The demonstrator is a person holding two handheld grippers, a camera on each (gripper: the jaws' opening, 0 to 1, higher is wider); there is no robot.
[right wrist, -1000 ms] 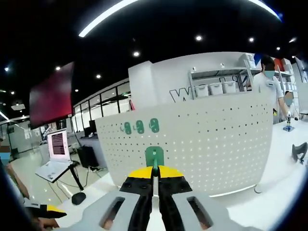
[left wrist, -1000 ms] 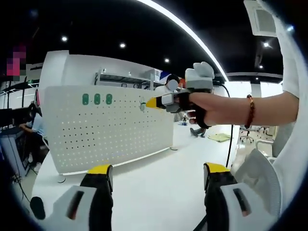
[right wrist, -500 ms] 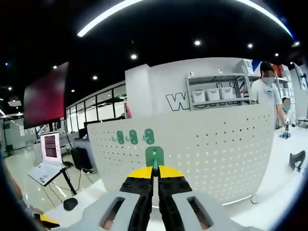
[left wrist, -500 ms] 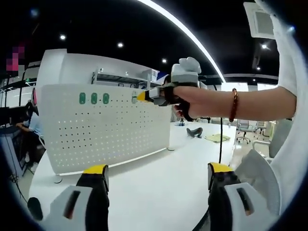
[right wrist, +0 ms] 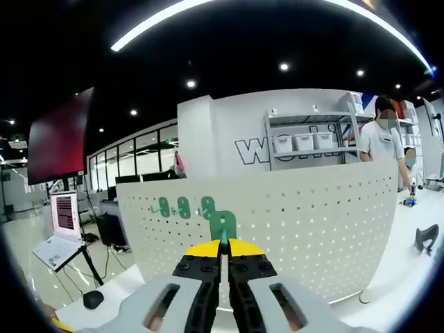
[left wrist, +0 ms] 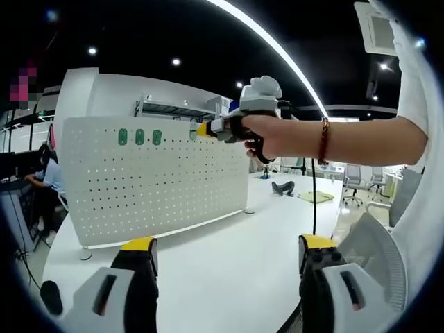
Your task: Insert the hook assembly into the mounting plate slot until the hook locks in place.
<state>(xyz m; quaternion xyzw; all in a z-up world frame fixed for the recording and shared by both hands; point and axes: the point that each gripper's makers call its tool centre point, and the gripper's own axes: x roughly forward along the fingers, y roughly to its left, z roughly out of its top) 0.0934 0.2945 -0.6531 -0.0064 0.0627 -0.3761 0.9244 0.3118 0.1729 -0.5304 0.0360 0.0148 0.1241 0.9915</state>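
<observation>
A white perforated mounting plate (left wrist: 146, 180) stands upright on the white table, with three green hooks (left wrist: 139, 137) in its top row. In the left gripper view my right gripper (left wrist: 202, 130), held by a hand, points at the plate's upper edge just right of those hooks. My left gripper (left wrist: 222, 267) stands open low over the table, nothing between its jaws. In the right gripper view my right gripper (right wrist: 223, 251) is shut on a green hook (right wrist: 223, 225), held in front of the plate (right wrist: 312, 222) just right of the three mounted hooks (right wrist: 183, 206).
The white table (left wrist: 236, 257) stretches in front of the plate. A person (right wrist: 387, 142) stands behind the plate at the right, near shelving with bins (right wrist: 298, 142). A laptop on a stand (right wrist: 64, 229) is at the left. A cable (left wrist: 313, 201) hangs from the right gripper.
My right gripper has risen with the green hook and drawn close to the plate's top row, beside the three mounted hooks. The left gripper has stayed open.
</observation>
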